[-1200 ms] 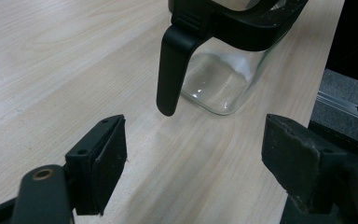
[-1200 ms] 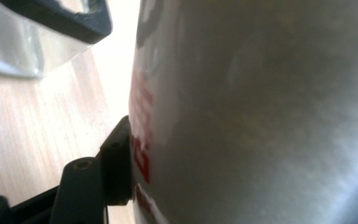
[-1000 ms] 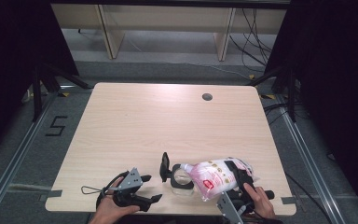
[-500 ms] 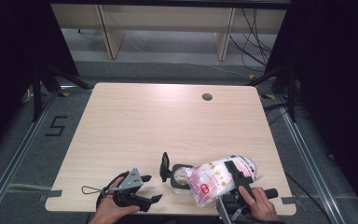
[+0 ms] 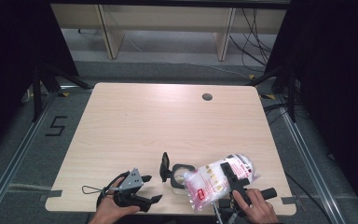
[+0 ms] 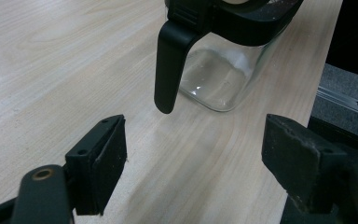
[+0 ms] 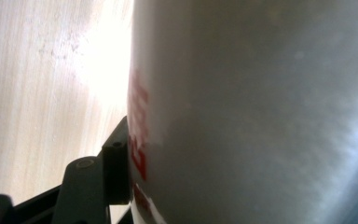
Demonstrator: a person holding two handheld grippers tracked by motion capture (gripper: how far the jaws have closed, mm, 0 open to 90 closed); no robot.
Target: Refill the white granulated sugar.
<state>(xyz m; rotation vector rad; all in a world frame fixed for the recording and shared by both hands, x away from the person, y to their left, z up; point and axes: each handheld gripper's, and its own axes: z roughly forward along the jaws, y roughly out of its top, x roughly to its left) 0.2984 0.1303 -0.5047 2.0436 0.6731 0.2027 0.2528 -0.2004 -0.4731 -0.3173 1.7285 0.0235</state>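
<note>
A pale wooden table (image 5: 135,126) with a round cable hole (image 5: 207,97) carries a glass jug (image 6: 223,70) standing just ahead of the left claw (image 5: 153,188).

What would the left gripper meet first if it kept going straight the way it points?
Probably the black handle of the glass jar: it hangs ahead of the open left gripper, nearer than the glass, though depth is hard to judge.
</note>
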